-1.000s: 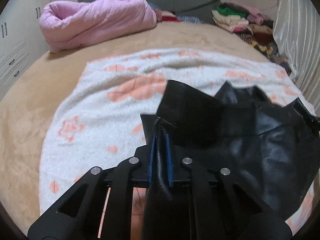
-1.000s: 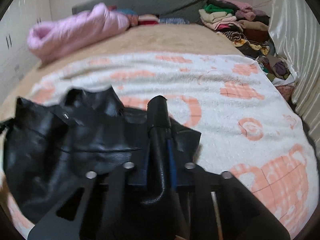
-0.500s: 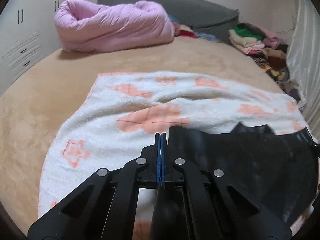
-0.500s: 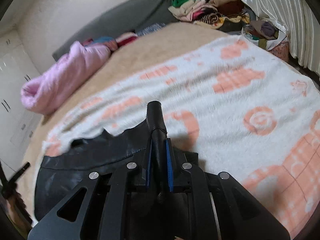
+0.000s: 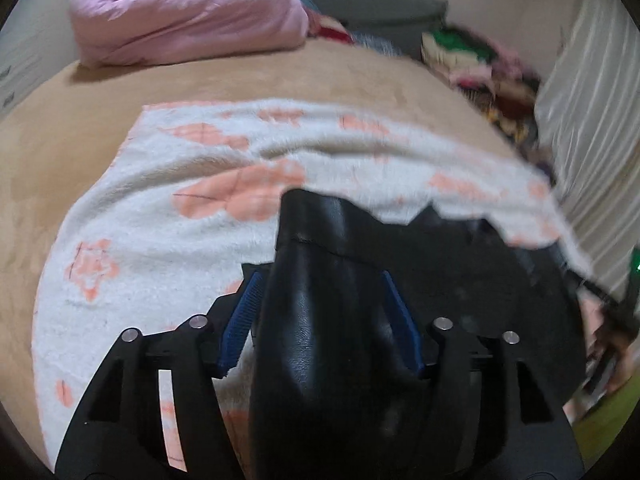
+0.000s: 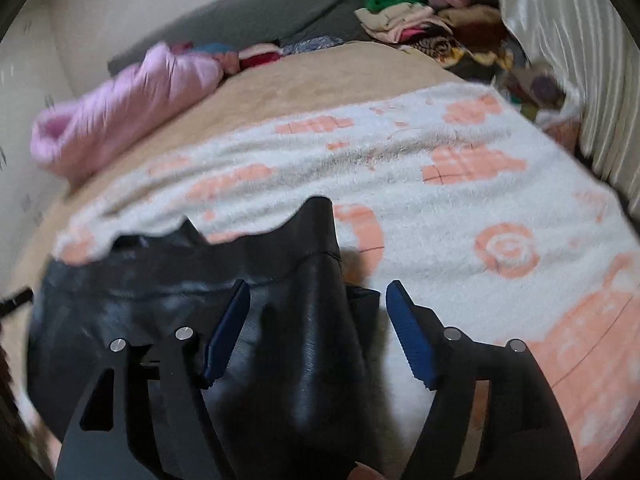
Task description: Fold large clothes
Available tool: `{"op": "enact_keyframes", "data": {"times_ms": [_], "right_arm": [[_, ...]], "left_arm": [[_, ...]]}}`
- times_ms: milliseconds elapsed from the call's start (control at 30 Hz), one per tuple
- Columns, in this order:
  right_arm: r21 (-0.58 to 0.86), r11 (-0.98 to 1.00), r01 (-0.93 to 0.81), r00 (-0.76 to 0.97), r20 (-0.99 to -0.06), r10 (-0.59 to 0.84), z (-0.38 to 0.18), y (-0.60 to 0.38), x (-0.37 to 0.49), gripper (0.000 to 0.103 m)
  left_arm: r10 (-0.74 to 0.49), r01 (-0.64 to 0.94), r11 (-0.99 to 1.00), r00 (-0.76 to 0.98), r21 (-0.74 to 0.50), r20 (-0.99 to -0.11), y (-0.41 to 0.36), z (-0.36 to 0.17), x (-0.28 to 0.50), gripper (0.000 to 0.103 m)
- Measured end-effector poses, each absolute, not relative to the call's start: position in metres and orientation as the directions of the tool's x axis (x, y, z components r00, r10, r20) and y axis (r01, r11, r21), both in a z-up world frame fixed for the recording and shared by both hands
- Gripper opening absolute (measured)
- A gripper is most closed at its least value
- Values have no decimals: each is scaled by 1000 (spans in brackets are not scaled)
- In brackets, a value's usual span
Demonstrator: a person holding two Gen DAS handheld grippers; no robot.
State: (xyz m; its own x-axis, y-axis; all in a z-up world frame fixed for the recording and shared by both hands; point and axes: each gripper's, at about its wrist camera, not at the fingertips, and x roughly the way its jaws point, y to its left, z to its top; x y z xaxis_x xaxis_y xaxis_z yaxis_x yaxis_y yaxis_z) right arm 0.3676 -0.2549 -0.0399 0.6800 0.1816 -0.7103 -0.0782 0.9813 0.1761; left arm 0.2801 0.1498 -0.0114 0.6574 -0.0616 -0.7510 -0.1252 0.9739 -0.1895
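Note:
A black leather-like garment [image 5: 460, 300] lies on a white blanket with peach patterns [image 5: 160, 240] spread over the bed. In the left wrist view a raised fold of it runs between the blue pads [image 5: 242, 316] of my left gripper [image 5: 320, 276]. The jaws are opening and the pads stand off the fold. In the right wrist view the garment [image 6: 140, 300] spreads to the left. Its other raised fold sits between the pads [image 6: 408, 340] of my right gripper [image 6: 319, 285], whose jaws are also opening, with gaps on both sides.
A rolled pink duvet [image 5: 180, 20] lies at the head of the tan bed cover [image 5: 60, 140]. A pile of mixed clothes [image 6: 432, 28] sits at the far right corner beside a pale curtain [image 6: 560, 40]. A grey headboard cushion [image 6: 260, 16] lines the back.
Both grippers were shut on folds of the black garment; now their jaws have spread and the folds lie loose between them. Both views have shifted slightly over the bed.

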Motion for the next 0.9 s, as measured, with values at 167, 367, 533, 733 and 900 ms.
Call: {"op": "enact_keyframes", "data": {"times_ms": [167, 367, 533, 733, 900], "right_arm": [[193, 973, -123, 681, -697, 225, -38, -254, 365, 12], [185, 980, -71, 652, -735, 187, -53, -252, 386, 15], [187, 982, -36, 620, -766, 169, -76, -255, 391, 21], [227, 974, -26, 622, -758, 193, -66, -263, 381, 40], [302, 953, -31, 635, -730, 252, -50, -280, 345, 74]], "left_arm": [[8, -148, 982, 656, -119, -755, 145, -23, 291, 5], [13, -172, 977, 642, -127, -767, 154, -37, 312, 6], [-13, -187, 969, 613, -161, -790, 162, -59, 317, 14], [-91, -175, 951, 631, -255, -770, 173, -49, 305, 43], [-109, -155, 946, 677, -285, -728, 179, -25, 273, 79]]}}
